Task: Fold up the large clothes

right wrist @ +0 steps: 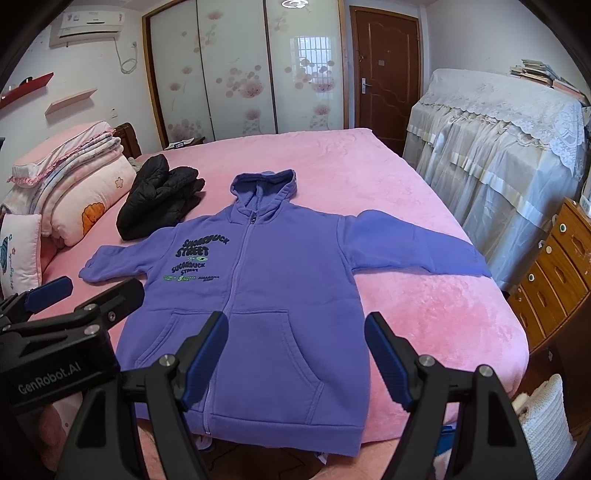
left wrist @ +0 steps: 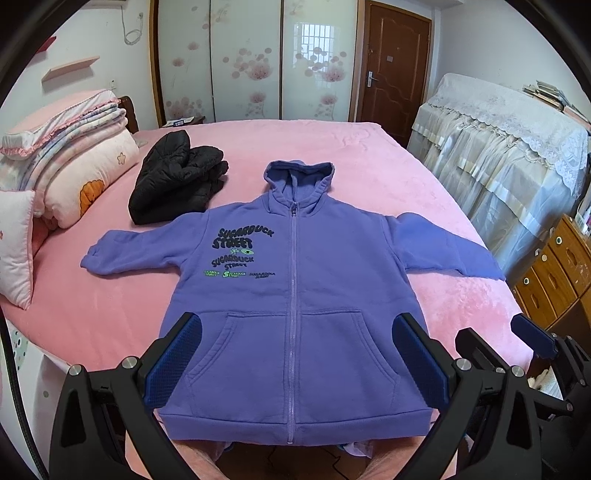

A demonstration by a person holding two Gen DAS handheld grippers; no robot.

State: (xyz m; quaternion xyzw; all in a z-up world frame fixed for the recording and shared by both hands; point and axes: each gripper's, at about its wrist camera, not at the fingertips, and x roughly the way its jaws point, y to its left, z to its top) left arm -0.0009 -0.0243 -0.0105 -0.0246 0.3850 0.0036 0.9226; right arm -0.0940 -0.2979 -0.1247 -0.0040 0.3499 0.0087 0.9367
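With hoodie (left wrist: 295, 295) flat and zipped on bed (left wrist: 369, 166), both sleeves out, and left gripper (left wrist: 295, 354) and right gripper (right wrist: 297, 354) jaws spread empty above hem, best start: pinch 1 sleeve cuff, fold across chest.

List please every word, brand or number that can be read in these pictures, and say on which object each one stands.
"SUGARDUCK STREET", large black letters on the chest of the purple zip-up hooded sweatshirt.
"SUGARDUCK STREET", repeated smaller just below.
"GenRobot.AI", pale letters on the black body of the left gripper.
Small green and black row under the chest print: too small to read.
White air conditioner label and the brown wooden door sign: too blurred.
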